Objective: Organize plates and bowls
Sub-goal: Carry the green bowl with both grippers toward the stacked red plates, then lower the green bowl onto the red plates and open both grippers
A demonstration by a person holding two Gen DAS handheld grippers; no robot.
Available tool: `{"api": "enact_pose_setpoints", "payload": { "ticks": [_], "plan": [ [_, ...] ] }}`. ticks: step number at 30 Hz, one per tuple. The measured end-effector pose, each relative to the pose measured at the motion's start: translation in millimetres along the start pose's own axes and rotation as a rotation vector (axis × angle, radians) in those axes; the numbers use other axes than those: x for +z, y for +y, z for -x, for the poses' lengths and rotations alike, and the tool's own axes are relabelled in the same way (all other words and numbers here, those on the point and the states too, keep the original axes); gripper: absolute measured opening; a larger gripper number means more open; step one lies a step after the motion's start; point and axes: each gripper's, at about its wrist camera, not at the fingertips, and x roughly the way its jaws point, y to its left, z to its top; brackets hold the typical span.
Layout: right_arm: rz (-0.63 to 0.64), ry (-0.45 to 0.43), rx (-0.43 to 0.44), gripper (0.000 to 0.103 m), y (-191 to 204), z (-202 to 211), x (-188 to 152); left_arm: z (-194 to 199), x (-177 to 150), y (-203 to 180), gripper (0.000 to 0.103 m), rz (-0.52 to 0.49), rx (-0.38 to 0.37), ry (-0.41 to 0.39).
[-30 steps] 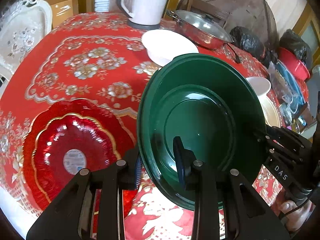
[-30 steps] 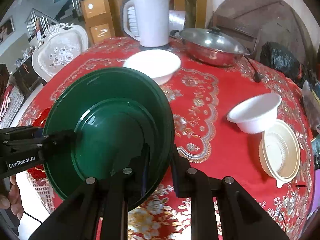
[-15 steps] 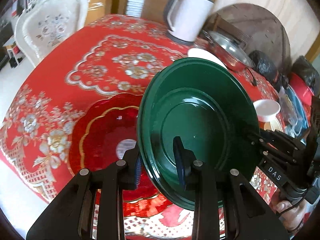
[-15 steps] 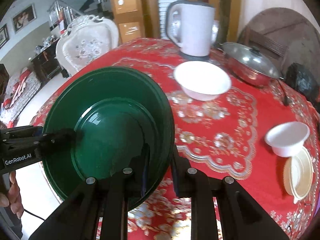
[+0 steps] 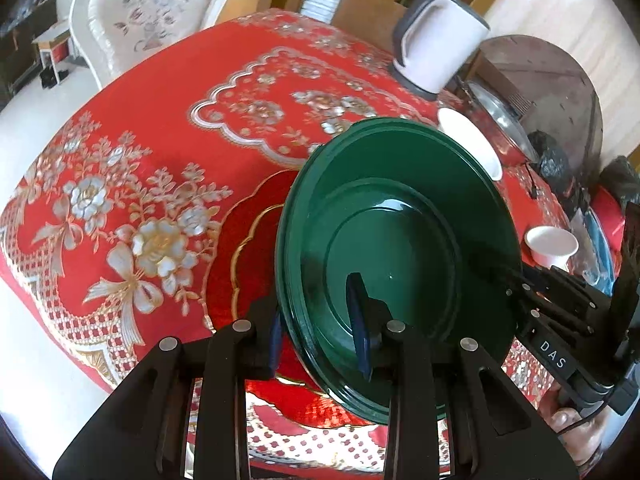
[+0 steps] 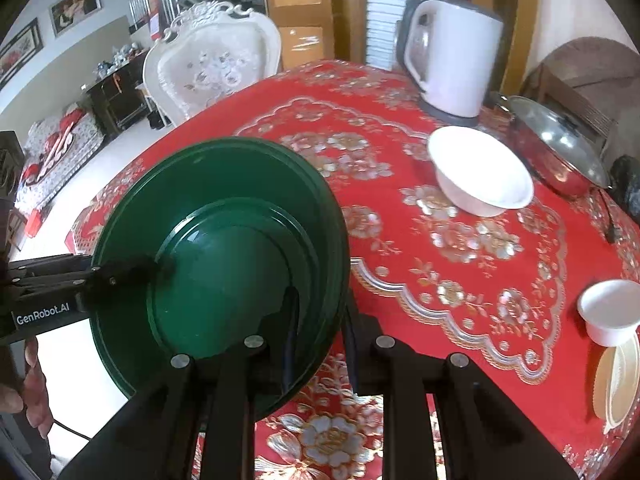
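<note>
Presently: green plate [image 5: 400, 248] gripped at opposite rims by both grippers' jaws, tilted above red plate [image 5: 244, 248]; uneven release risks sliding, chipping.

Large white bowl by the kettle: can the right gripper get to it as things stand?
Probably not yet. The right gripper is shut on the green plate's rim, shared with the left gripper. The cloth toward the large white bowl looks clear.

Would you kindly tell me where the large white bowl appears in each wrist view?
Left wrist: the large white bowl sits upper right, partly hidden behind the green plate's rim.
Right wrist: it stands in full view, upper right of centre.
Shared landmark: the white electric kettle, just beyond the bowl.
</note>
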Motion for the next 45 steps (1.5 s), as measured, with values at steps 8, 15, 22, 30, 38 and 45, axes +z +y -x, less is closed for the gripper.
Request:
{"api": "enact_pose_setpoints", "payload": {
  "ticks": [8,15,22,30,38,45],
  "plan": [
    [0.02,0.031,0.011,0.022,15.8,-15.4,-0.6,-6.5,-5.7,16.4,0.028,0.031,0.007,0.016],
    [0.023,0.05,0.015,0.022,18.8,-22.2,-1.9,-12.5,-9.4,21.7,0.028,0.044,0.013,0.031],
    [0.021,0.065,0.026,0.022,21.3,-29.7,-3.4,-12.4,-9.4,22.4,0.028,0.043,0.033,0.016],
    [0.018,0.081,0.031,0.022,22.3,-36.4,-5.0,-16.1,-10.6,24.1,0.028,0.046,0.043,0.015],
    [0.005,0.091,0.04,0.022,20.8,-42.1,-6.4,-21.1,-11.4,22.0,0.037,0.051,0.042,0.017],
    [-0.022,0.088,0.065,0.028,17.8,-41.0,-7.7,-15.2,-11.9,14.2,0.056,0.028,0.078,-0.023]
  ]
}}
